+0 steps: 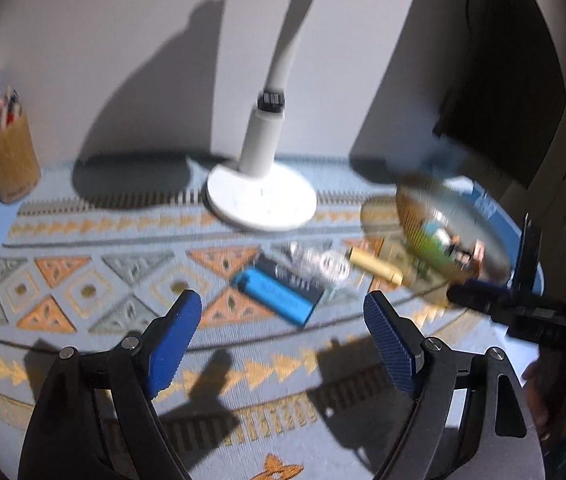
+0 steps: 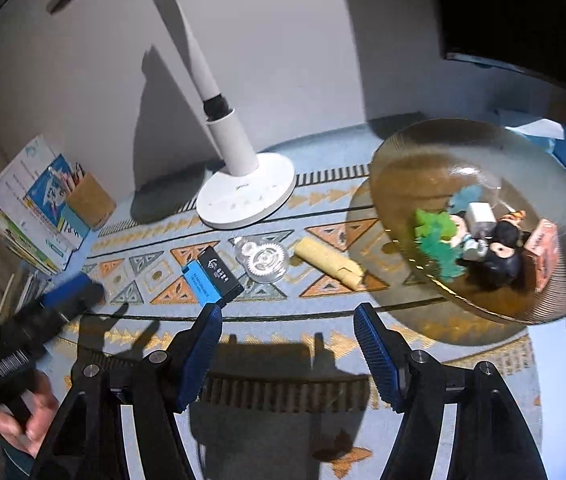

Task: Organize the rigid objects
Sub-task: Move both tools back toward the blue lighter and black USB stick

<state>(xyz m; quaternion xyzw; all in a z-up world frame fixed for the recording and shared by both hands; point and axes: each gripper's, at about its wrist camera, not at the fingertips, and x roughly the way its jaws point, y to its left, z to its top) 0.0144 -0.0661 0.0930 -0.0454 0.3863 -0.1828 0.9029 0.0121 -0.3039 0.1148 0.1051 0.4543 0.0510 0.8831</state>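
On the patterned surface [image 2: 463, 380], between the white lamp [image 2: 243, 196] and us, three small things lie in a row: a blue and black box [image 2: 211, 278], a shiny gear toy [image 2: 265, 262] and a yellow stick [image 2: 329, 262]. The glass bowl [image 2: 411, 168] on the right already holds toys. Our left gripper [image 1: 283, 308] has wide open jaws with nothing inside. Our right gripper [image 2: 287, 320] is open and empty too. We think the box comes next. Its long side slants from near-left to far-right, so we should turn our jaws to pinch across its short sides.
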